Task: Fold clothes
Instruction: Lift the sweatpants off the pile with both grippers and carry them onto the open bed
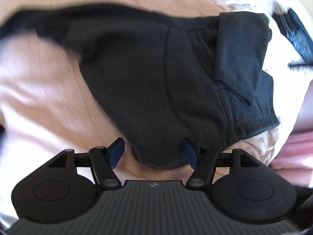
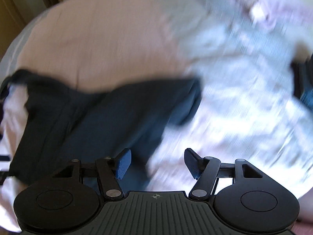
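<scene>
While both claws hang apart, nothing is clamped.
Left gripper straddles the dark garment's near tip, its length running away up-left on the pink bedcover; right gripper hovers over its right edge.

A peach sheet covers the bed. To its right lies a pale patterned cover, rumpled and blurred. At the upper left of the right wrist view, a strip of brown wooden furniture shows beyond the bed.
</scene>
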`<state>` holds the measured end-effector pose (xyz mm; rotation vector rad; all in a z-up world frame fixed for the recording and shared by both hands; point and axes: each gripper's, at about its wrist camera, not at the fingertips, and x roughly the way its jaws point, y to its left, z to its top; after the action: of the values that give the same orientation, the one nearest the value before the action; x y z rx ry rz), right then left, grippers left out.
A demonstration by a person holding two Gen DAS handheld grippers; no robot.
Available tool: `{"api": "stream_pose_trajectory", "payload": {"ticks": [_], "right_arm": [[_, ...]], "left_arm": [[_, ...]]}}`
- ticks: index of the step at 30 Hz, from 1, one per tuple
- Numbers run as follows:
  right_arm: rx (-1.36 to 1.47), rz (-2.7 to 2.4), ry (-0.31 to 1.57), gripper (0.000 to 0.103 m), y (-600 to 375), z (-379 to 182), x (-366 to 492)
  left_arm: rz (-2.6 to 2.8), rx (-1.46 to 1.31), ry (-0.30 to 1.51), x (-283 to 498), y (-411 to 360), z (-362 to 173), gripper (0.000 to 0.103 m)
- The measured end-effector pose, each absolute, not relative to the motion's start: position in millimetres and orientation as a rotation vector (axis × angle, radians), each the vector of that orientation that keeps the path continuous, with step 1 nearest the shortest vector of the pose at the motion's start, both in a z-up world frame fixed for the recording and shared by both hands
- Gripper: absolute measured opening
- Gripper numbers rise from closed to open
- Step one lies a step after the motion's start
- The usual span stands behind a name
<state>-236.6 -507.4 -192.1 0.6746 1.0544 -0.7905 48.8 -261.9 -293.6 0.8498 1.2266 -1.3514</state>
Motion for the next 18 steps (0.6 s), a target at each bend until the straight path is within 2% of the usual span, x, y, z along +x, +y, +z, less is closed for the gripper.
{"api": "stream_pose_trajectory", "payload": {"ticks": [1, 4, 6, 8, 11, 12, 13, 14, 18], "right_arm": [[0.704, -0.769, 1.077, 0.064, -499.2, -205.5, -239.6], [0.810, -0.730, 1.118, 0.064, -477.7, -245.0, -250.5], [0.885, -0.716, 1.119, 0.064, -465.6, -268.8, -259.0], [0.945, -0.697, 1.109, 0.064, -453.8, -287.1, -265.6], [1.012, -0.701, 1.067, 0.063, -440.9, -295.0, -277.0], [1.029, -0.706, 1.052, 0.055, -441.3, -291.4, -281.8], [1.046, -0.710, 1.042, 0.020, -442.0, -285.2, -287.0], [1.067, -0.710, 1.026, 0.005, -442.9, -277.3, -293.0], [1.060, -0.638, 0.954, 0.003, -453.8, -236.4, -311.8]], "left_arm": [[-1.356, 0.831, 1.259, 48.7, -262.0, -300.3, 0.061], [-1.385, 0.828, 1.297, 34.7, -259.3, -310.0, 0.049], [-1.428, 0.844, 1.266, 32.5, -258.1, -309.3, 0.022], [-1.458, 0.818, 1.276, 36.9, -254.0, -302.6, 0.013], [-1.504, 0.801, 1.252, 41.7, -249.7, -286.5, 0.011], [-1.522, 0.799, 1.236, 41.6, -248.4, -277.5, 0.011], [-1.542, 0.792, 1.223, 40.7, -248.3, -267.7, 0.011], [-1.562, 0.786, 1.208, 39.6, -248.5, -258.1, 0.011], [-1.590, 0.785, 1.129, 25.7, -252.5, -227.3, 0.010]]}}
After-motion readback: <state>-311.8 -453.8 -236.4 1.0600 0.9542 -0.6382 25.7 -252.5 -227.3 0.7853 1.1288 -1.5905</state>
